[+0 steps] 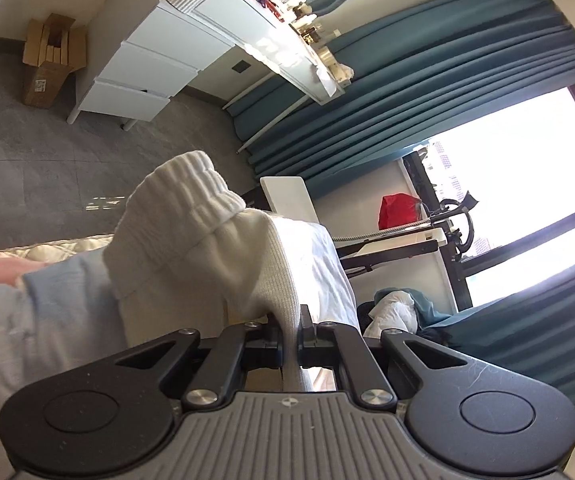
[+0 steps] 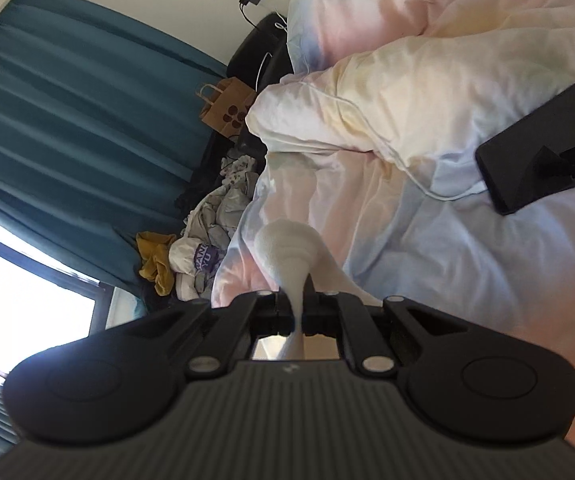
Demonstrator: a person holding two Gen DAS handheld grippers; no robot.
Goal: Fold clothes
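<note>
Over the bed (image 2: 467, 264), both grippers' fingers pinch a white knit garment (image 1: 191, 248), left (image 1: 290, 330) and right (image 2: 296, 300); looks soft, floppy, best held by the ribbed hem.

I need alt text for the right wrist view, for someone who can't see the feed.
The right tool is shut on a white sock, held over a pastel duvet. A black phone with a white cable lies on the bedding to the right; to the left are teal curtains, a brown paper bag and a pile of clothes.
</note>
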